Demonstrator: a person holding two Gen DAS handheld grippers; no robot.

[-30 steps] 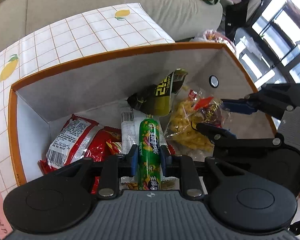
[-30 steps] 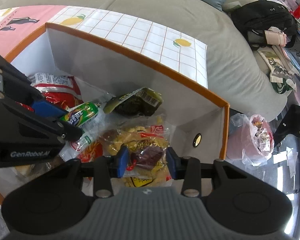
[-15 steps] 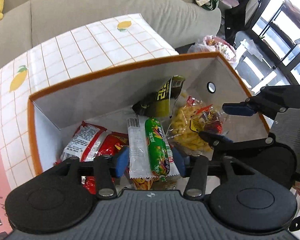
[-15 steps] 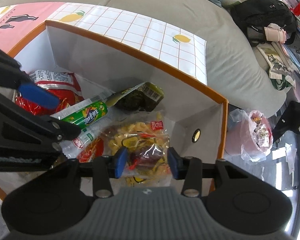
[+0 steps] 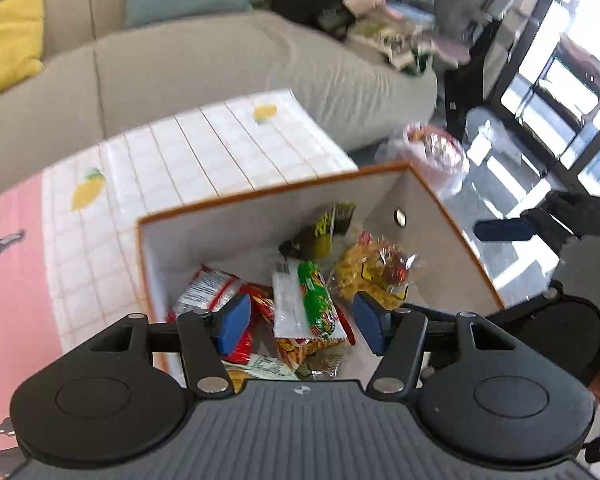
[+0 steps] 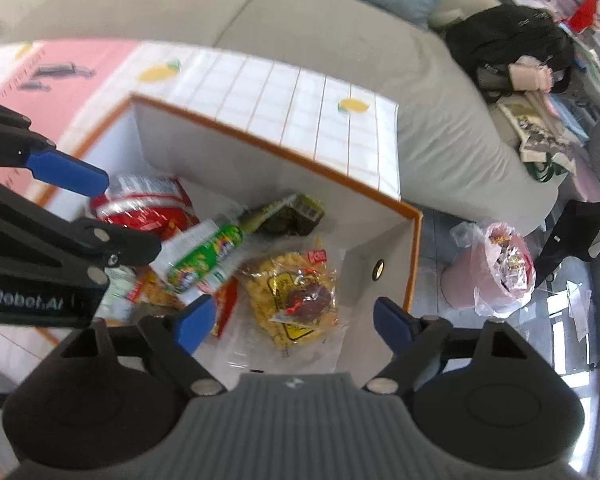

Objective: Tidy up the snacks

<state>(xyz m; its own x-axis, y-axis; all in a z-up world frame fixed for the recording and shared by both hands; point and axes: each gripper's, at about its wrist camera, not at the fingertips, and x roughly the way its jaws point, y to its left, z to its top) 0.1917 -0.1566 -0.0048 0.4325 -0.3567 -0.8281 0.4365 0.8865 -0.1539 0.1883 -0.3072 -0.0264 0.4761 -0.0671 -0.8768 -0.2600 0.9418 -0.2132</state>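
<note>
Both snacks dropped into the box [image 5: 452, 236].
Left gripper [image 5: 300, 322] and right gripper [image 6: 290, 318] just opened, empty, above green pack [image 5: 316, 300] and yellow bag [image 6: 292, 292].

Left gripper [image 5: 300, 326] jaws just opened, green tube [image 5: 316, 300] dropped in box [image 5: 260, 196]. Right gripper [image 6: 296, 318] jaws just opened, yellow bag [image 6: 292, 296] released. Both lifted.

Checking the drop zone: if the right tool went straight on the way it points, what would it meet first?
Probably the clear bag of yellow puffed snacks lying in the orange-rimmed white box; the open right tool frames it, though depth is unclear.
</note>
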